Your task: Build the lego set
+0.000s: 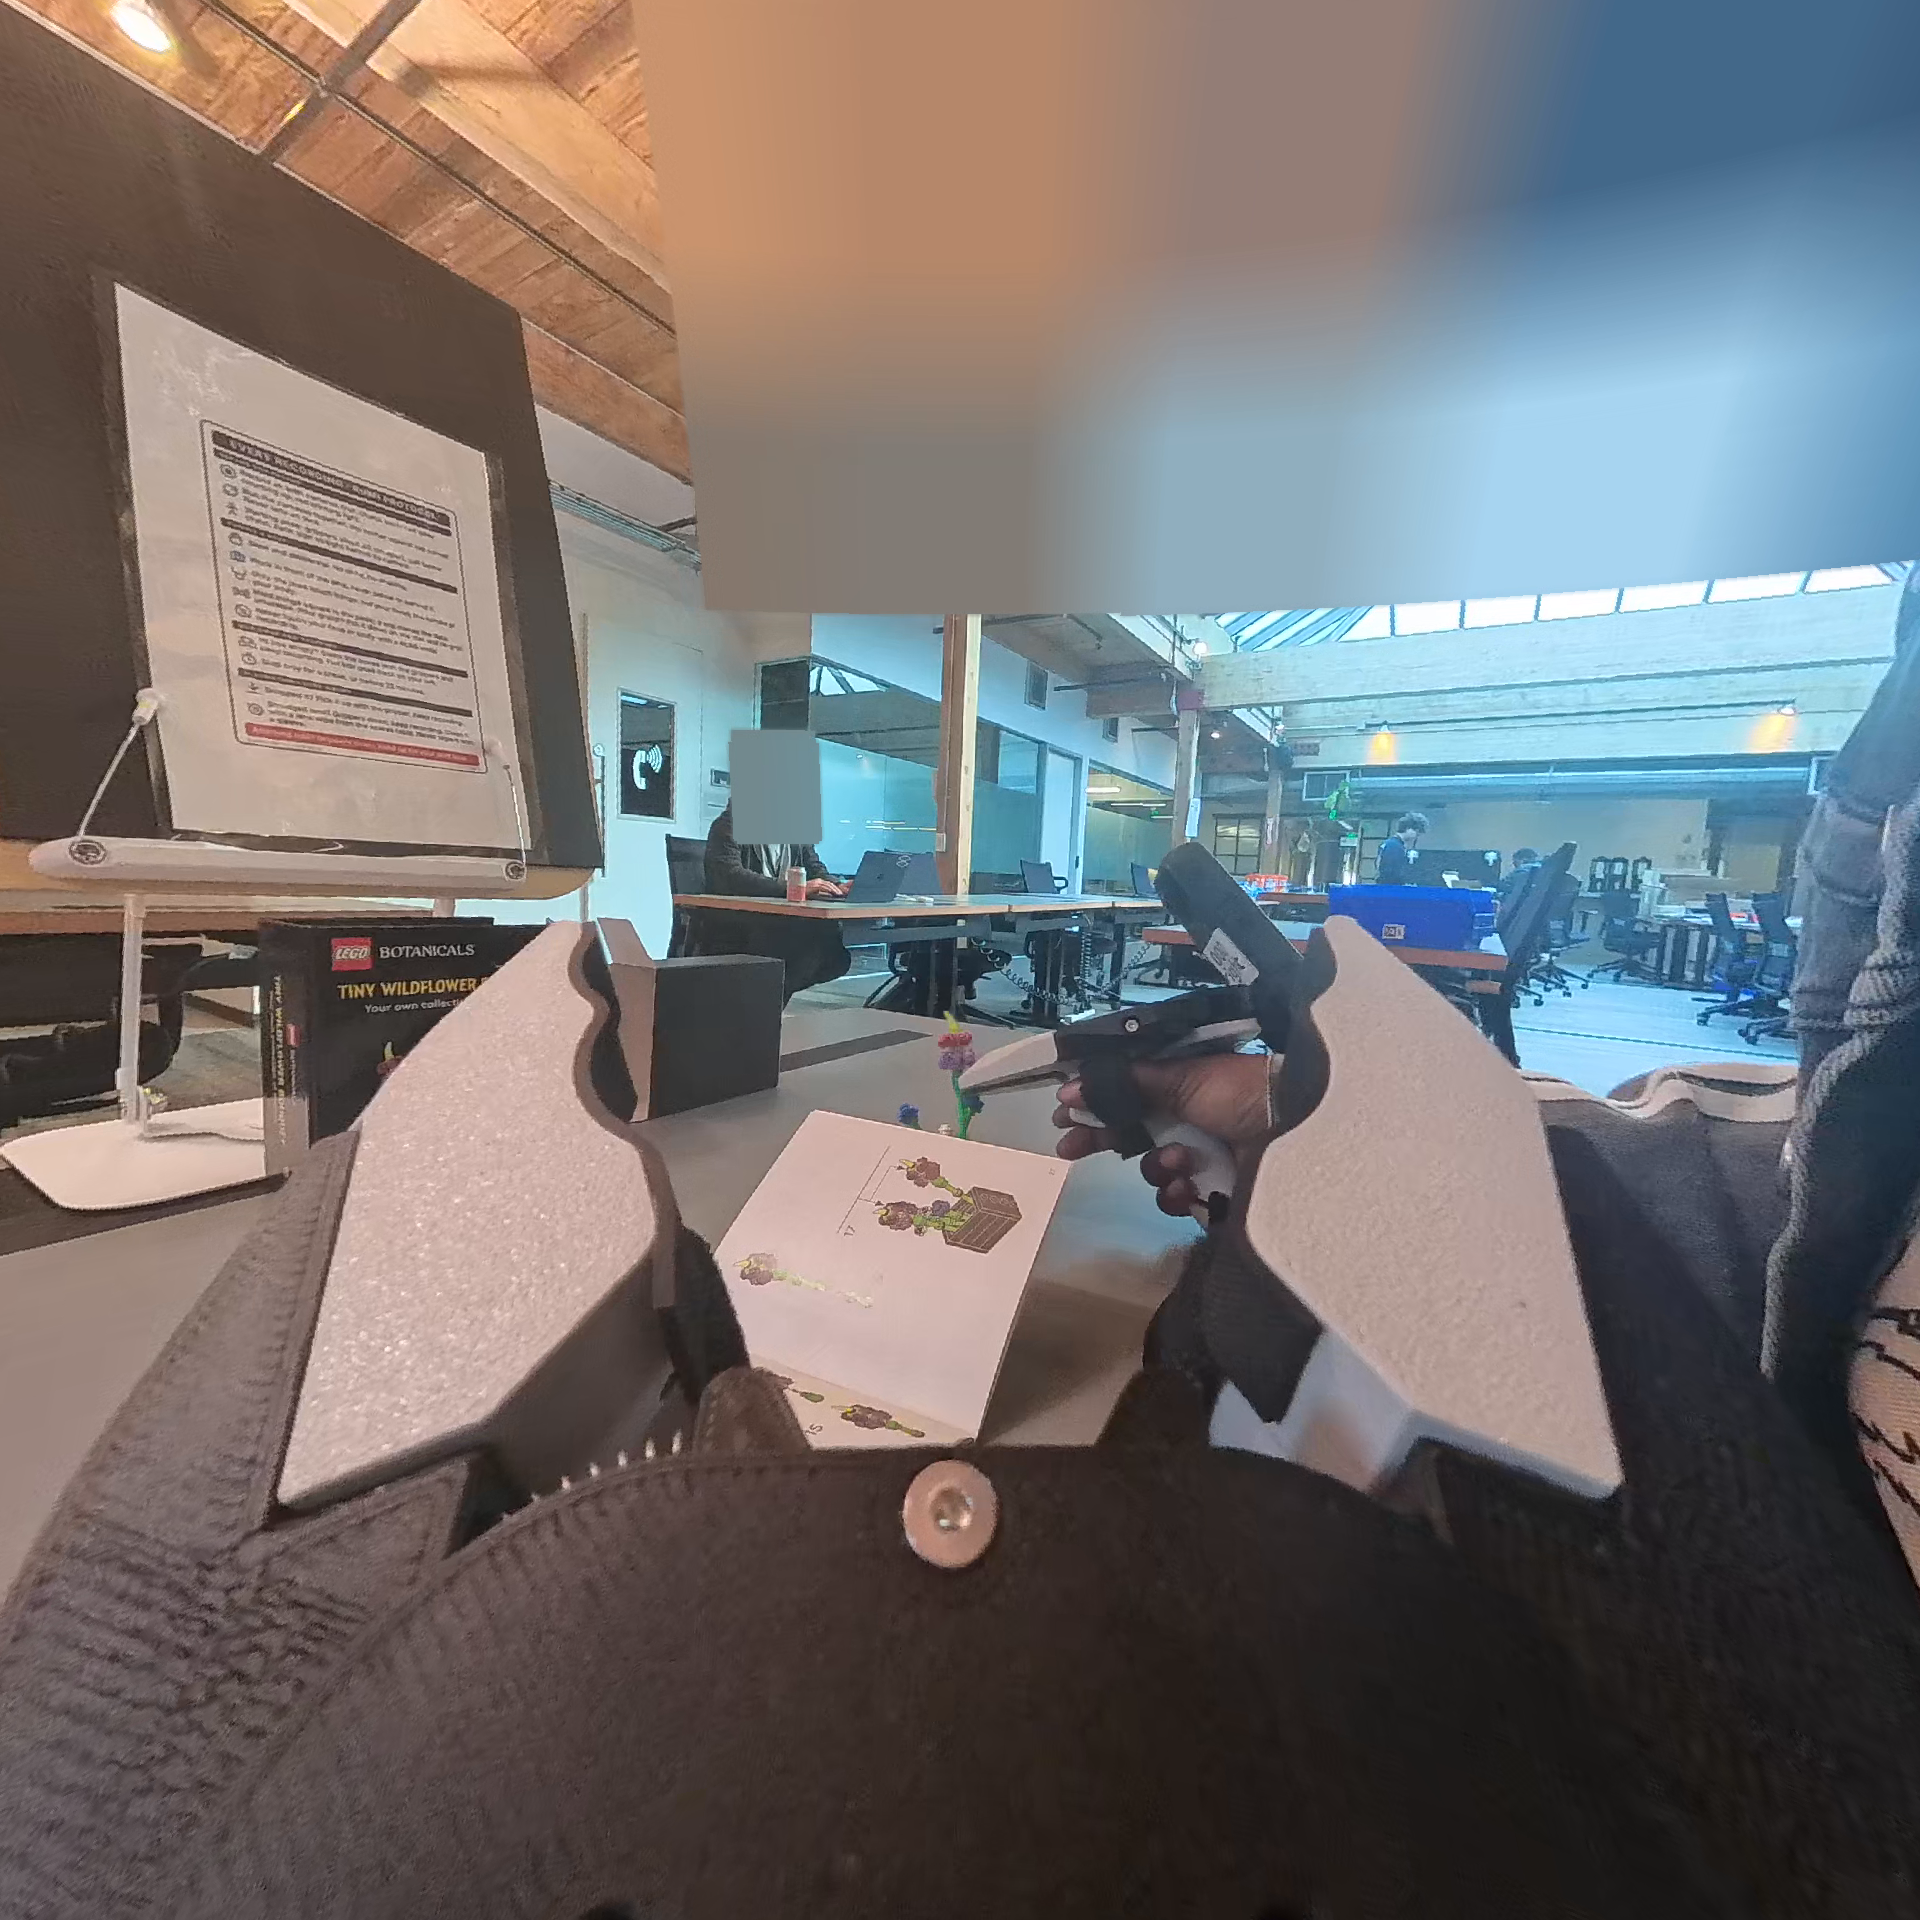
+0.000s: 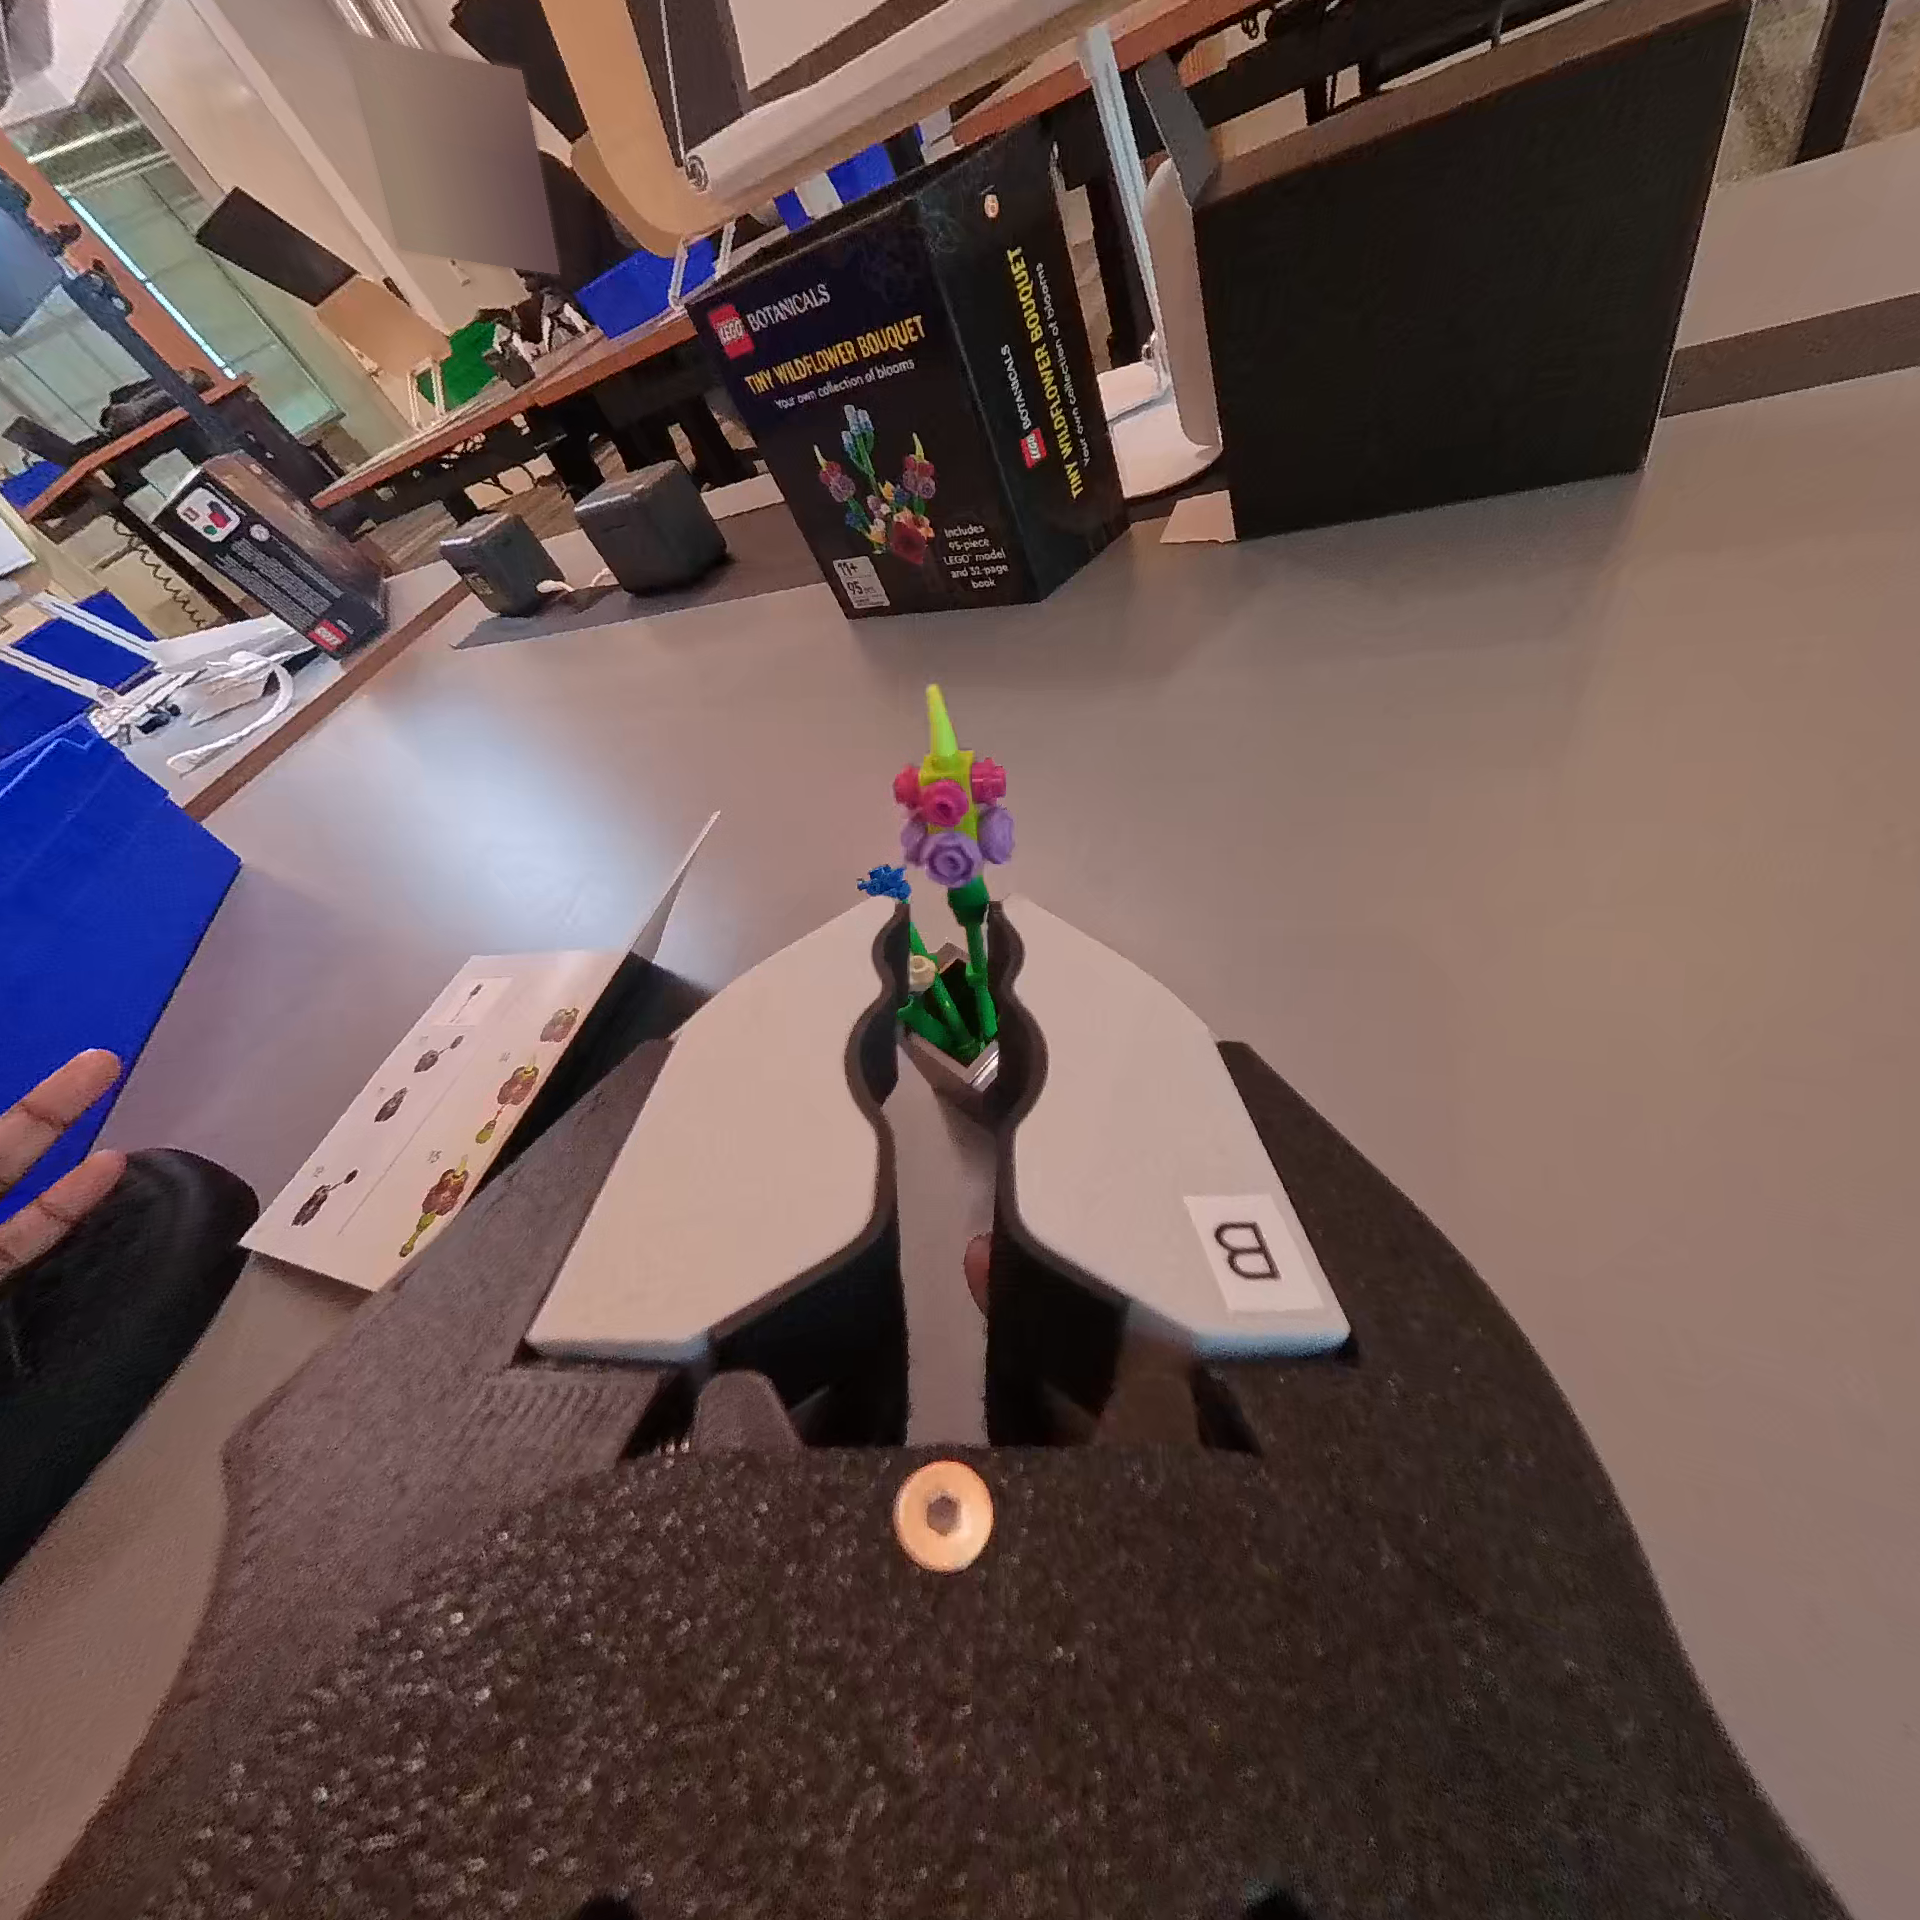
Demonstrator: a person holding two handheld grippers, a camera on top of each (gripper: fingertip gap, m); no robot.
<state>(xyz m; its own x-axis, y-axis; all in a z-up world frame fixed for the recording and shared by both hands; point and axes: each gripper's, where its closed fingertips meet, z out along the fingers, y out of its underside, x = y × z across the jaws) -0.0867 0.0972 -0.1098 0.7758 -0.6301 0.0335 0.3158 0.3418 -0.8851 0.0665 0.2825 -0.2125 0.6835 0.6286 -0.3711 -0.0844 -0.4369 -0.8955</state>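
My right gripper is shut on the small grey base block of a lego flower model. The model has green stems, pink and purple blooms, a lime tip and a small blue flower, and stands upright just above the grey table. The left wrist view shows the same model at the right gripper's fingertips, with a hand on that gripper. My left gripper is open wide and empty, raised above the open instruction booklet, which also shows in the right wrist view.
The black lego box stands at the back of the table, also in the left wrist view. A black block and a white document stand are near it. Blue bins sit at the left. A hand is by the booklet. Across from one pair of fingers to the other is roughly 25 cm.
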